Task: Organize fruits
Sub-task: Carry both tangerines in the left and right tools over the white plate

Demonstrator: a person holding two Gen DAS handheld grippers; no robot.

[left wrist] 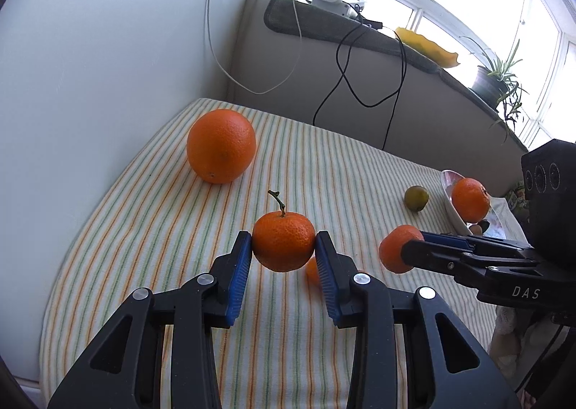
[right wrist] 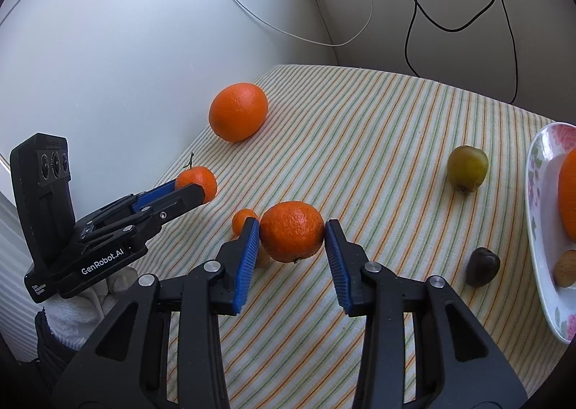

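My left gripper (left wrist: 283,247) is shut on a stemmed mandarin (left wrist: 283,241) and holds it above the striped cloth (left wrist: 172,229); it also shows in the right wrist view (right wrist: 197,183). My right gripper (right wrist: 292,231) is shut on a second mandarin (right wrist: 292,231), also seen in the left wrist view (left wrist: 397,249). A large orange (left wrist: 221,145) lies at the back left, also in the right wrist view (right wrist: 238,116). A small orange fruit (right wrist: 242,221) lies on the cloth behind my right gripper's left finger.
A floral plate (right wrist: 540,193) at the right holds an orange (right wrist: 568,193) and a brown nut (right wrist: 564,268). A green fruit (right wrist: 467,168) and a dark fruit (right wrist: 483,267) lie beside it. White walls and hanging cables (right wrist: 414,13) bound the back.
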